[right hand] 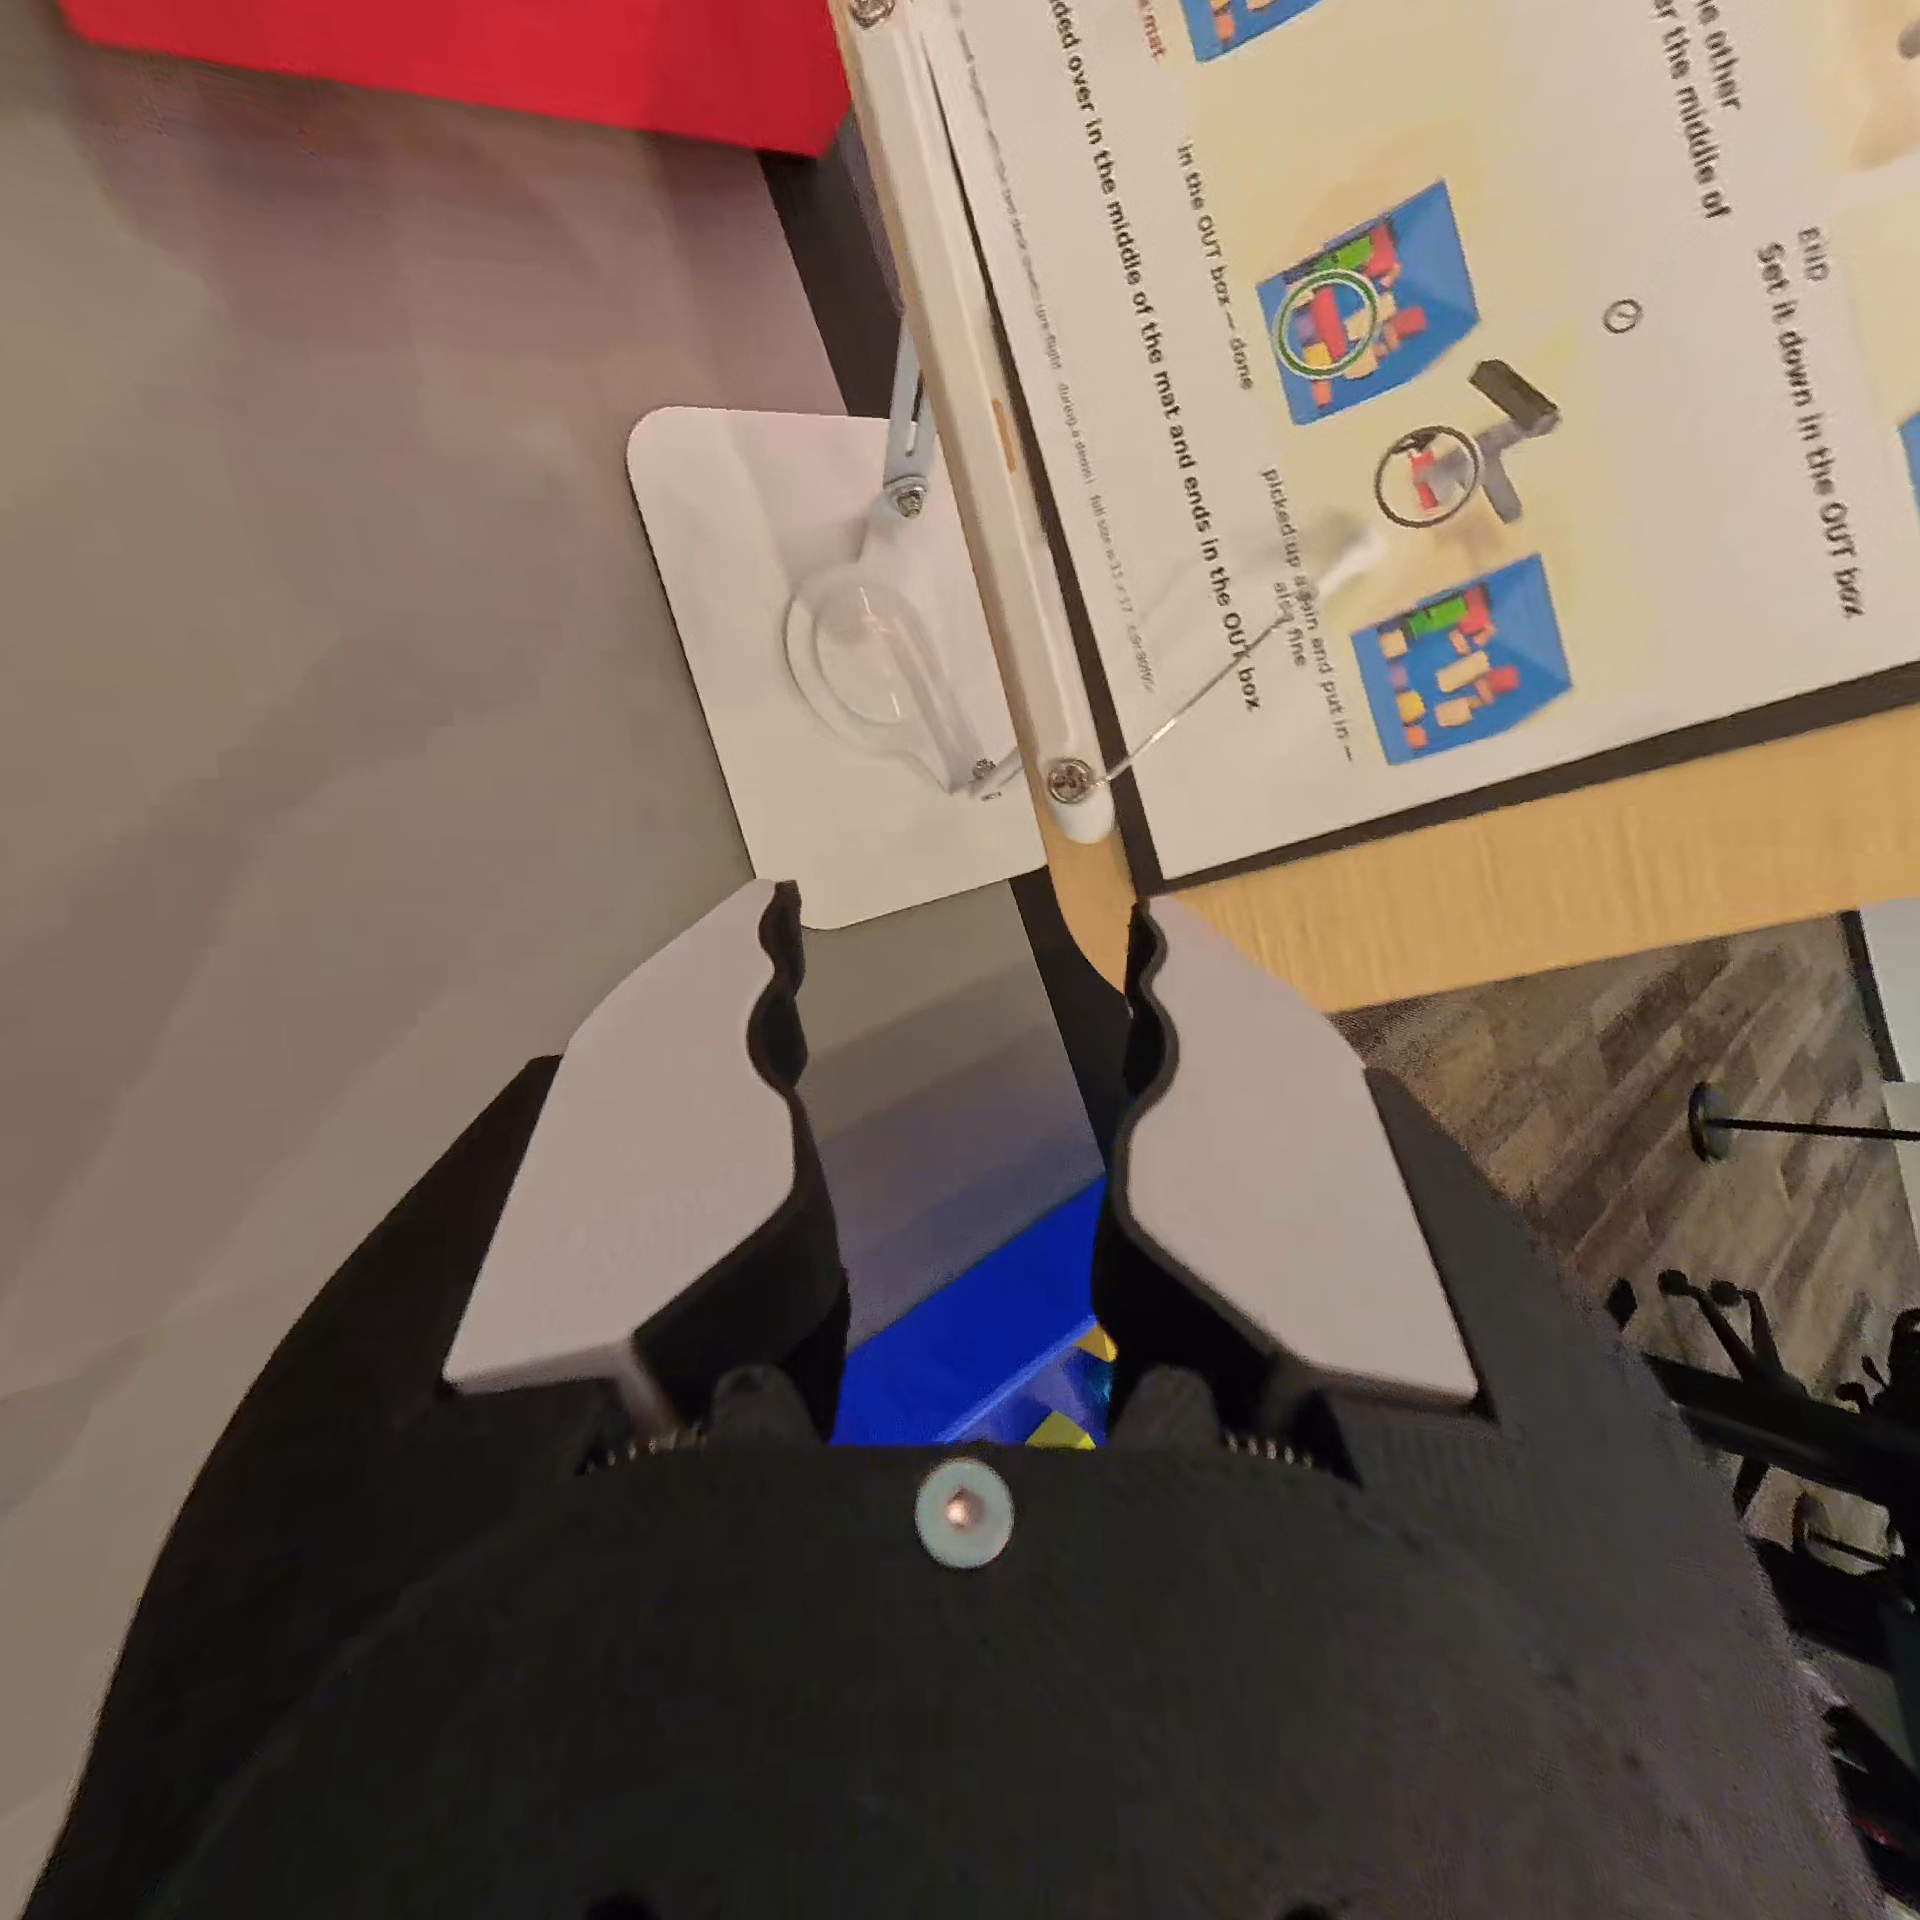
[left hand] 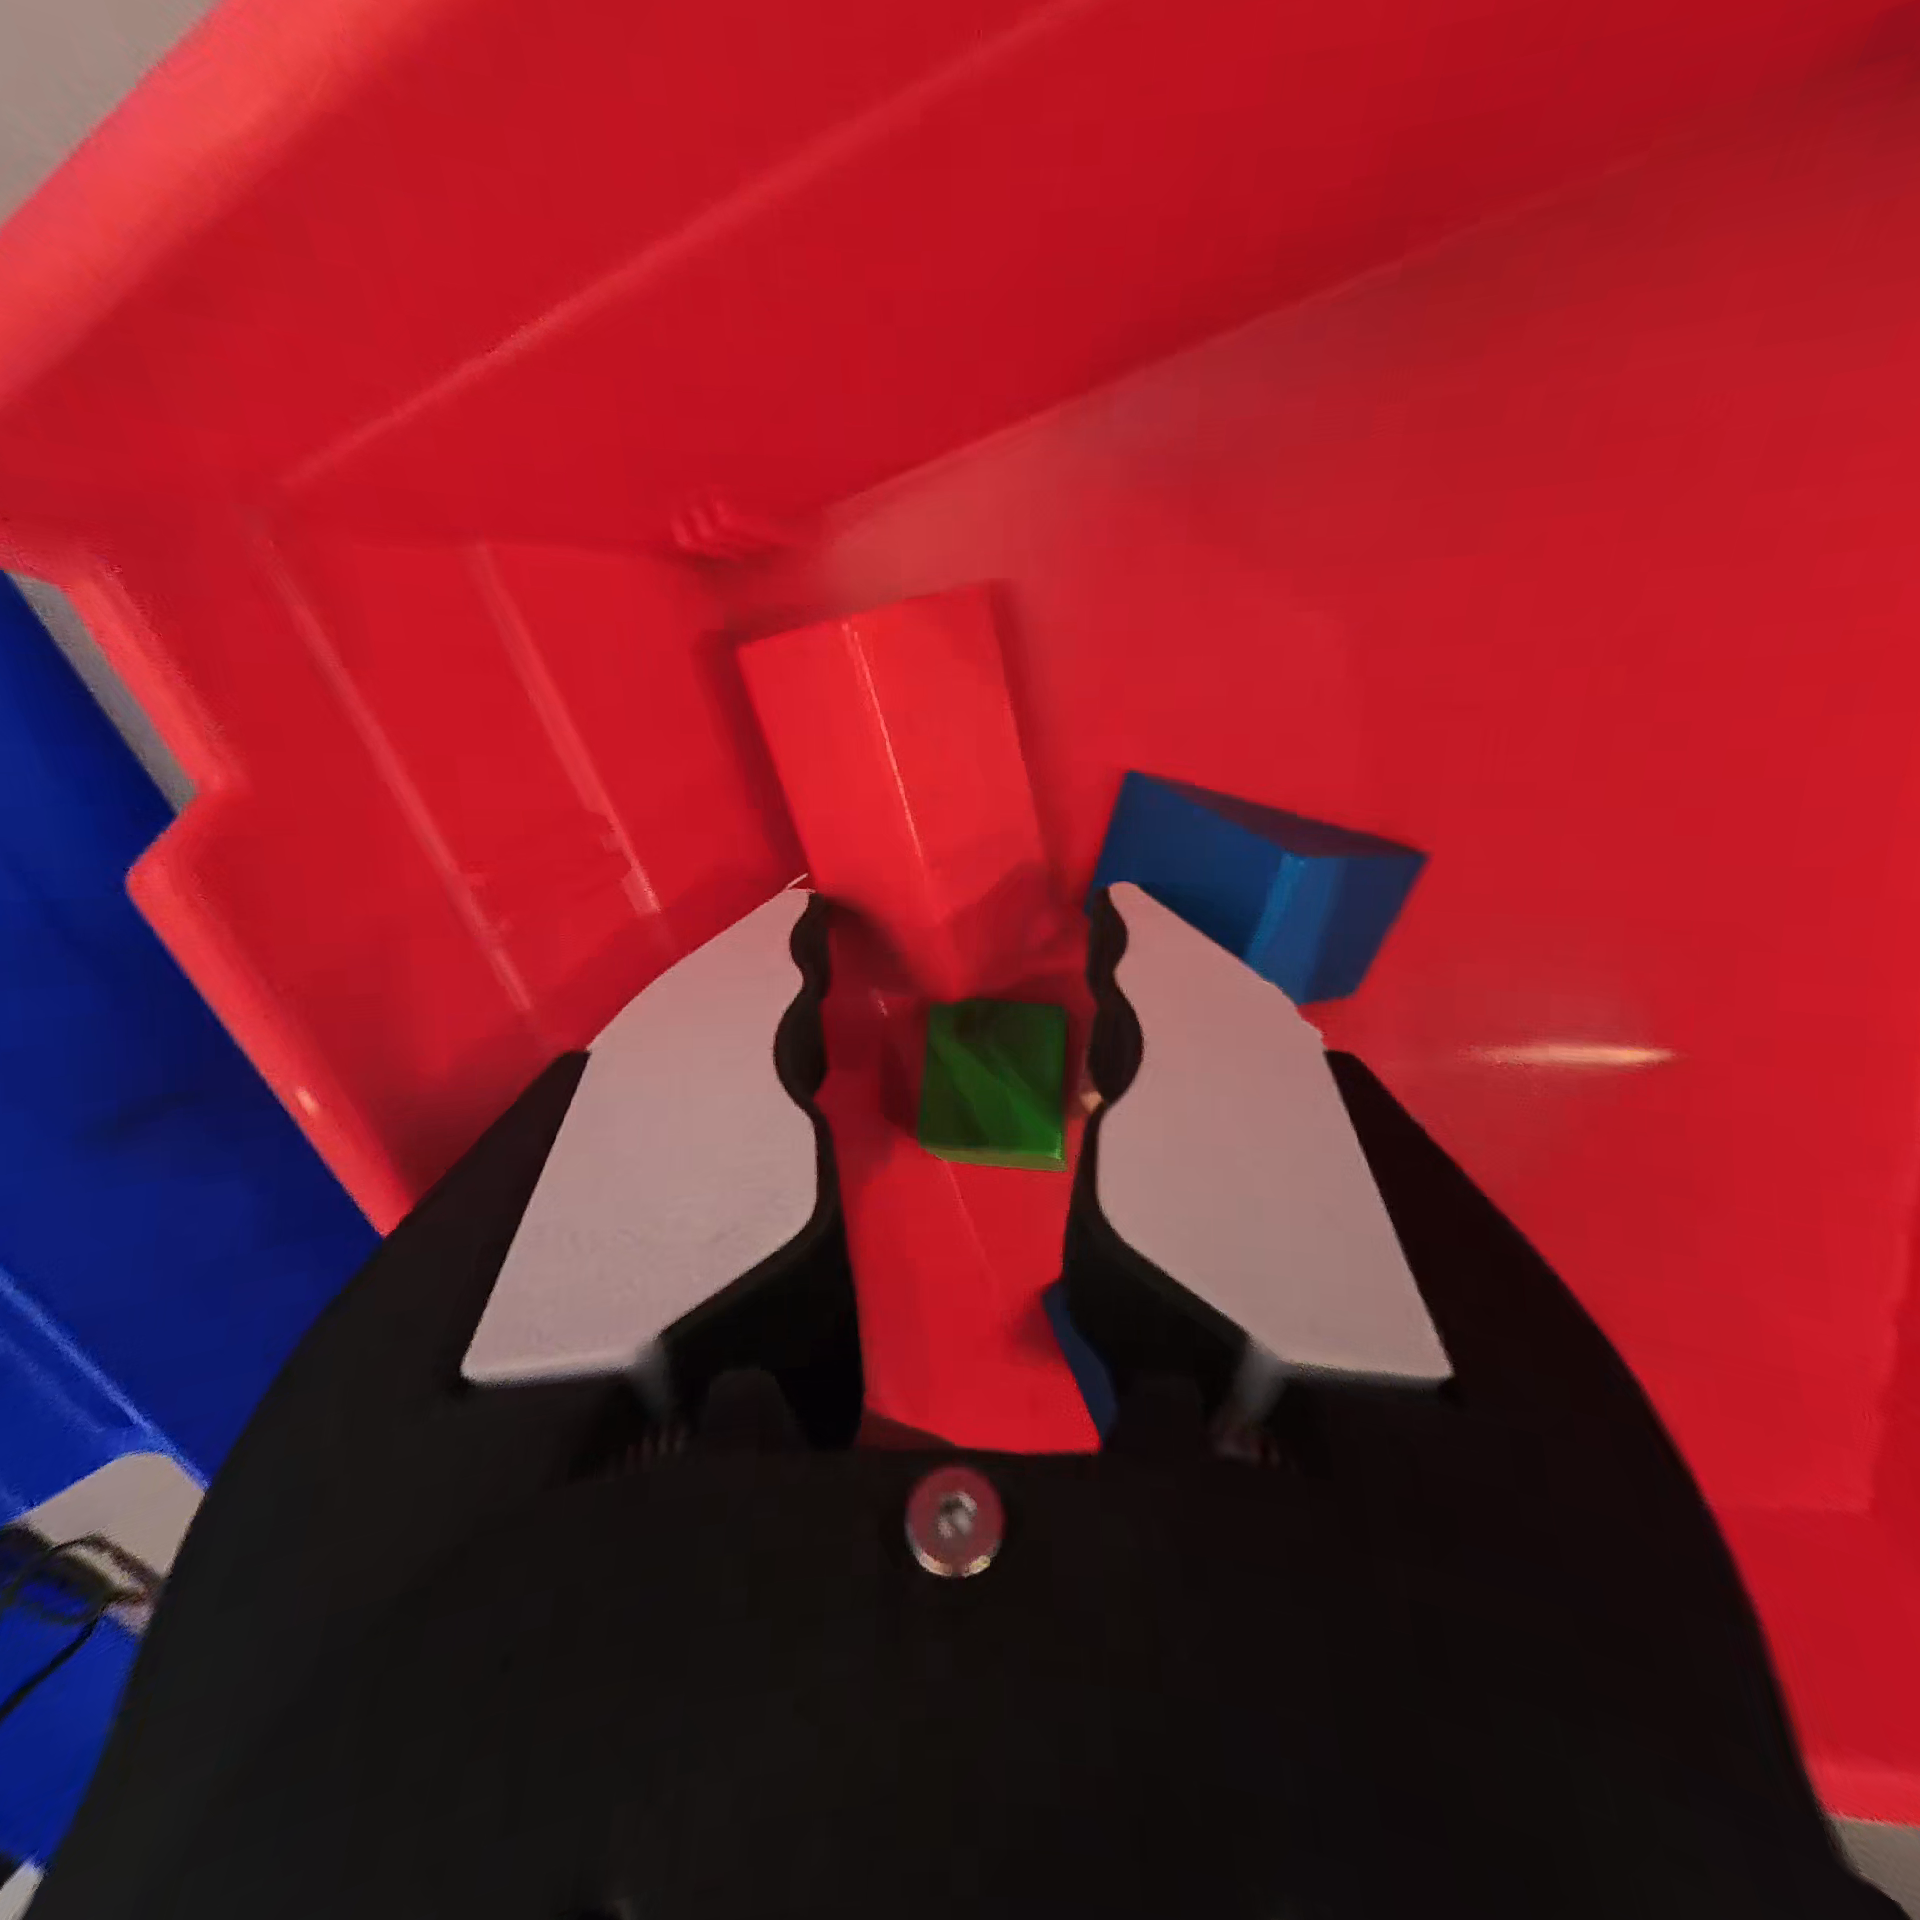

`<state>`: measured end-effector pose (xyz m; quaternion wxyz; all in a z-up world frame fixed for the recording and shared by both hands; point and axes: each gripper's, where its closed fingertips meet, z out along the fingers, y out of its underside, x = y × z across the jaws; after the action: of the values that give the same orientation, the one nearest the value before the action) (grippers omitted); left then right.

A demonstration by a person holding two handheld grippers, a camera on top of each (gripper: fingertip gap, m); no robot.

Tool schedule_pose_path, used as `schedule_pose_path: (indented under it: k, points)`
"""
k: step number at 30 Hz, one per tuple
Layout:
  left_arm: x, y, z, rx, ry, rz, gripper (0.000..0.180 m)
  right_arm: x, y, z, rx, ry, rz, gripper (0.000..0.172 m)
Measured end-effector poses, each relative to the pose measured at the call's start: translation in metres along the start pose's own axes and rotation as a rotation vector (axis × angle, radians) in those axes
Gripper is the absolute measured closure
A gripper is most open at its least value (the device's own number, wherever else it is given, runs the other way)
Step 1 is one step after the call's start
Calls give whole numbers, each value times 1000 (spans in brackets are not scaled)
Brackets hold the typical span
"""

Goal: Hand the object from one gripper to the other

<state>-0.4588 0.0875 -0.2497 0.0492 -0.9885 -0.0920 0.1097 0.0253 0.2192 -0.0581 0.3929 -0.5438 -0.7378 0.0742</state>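
Down inside a red bin (left hand: pixel 1351 468), our left gripper (left hand: pixel 956 914) hangs with its jaws partly open and nothing clamped between them. Only the left wrist view shows the blocks. A green block (left hand: pixel 992 1081) lies on the bin floor in the gap between the fingers, close to the right-hand pad, though we cannot tell whether that pad touches it (the other pad plainly stands off it). A long red block (left hand: pixel 894 790) leans away toward 12 o'clock just past the fingertips, and a blue block (left hand: pixel 1278 894) sits at about 2 o'clock, just beyond the right fingertip. At 9 o'clock a blue bin (left hand: pixel 94 1039) shows beside the red one.

Over in the right wrist view, none of those blocks appear. Our right gripper (right hand: pixel 961 914) is held above a grey table (right hand: pixel 312 623), jaws wide and bare. At 12 o'clock sits a white base plate (right hand: pixel 748 582) with a clear mount, and toward 1 o'clock a printed instruction sheet (right hand: pixel 1558 416) lies on a cardboard board (right hand: pixel 1507 914). A corner of the red bin (right hand: pixel 468 62) shows at 11 o'clock, and a strip of the blue bin (right hand: pixel 966 1340) shows low between the fingers.
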Motion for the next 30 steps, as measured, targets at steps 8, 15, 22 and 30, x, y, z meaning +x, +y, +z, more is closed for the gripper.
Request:
schedule_pose_path:
  k: [8,15,22,30]
  points:
    - [-3,-9,2,29,-21,-6,132,-2,2,3,36,-26,19,114]
    - [4,-3,16,-32,12,4,143,-6,-6,-3,68,-28,5,114]
    - [14,-11,-3,91,114,-10,145,-13,-23,-3,167,-95,49,114]
    - [123,-13,-180,840,674,77,145,-44,-120,-15,653,-388,258,113]
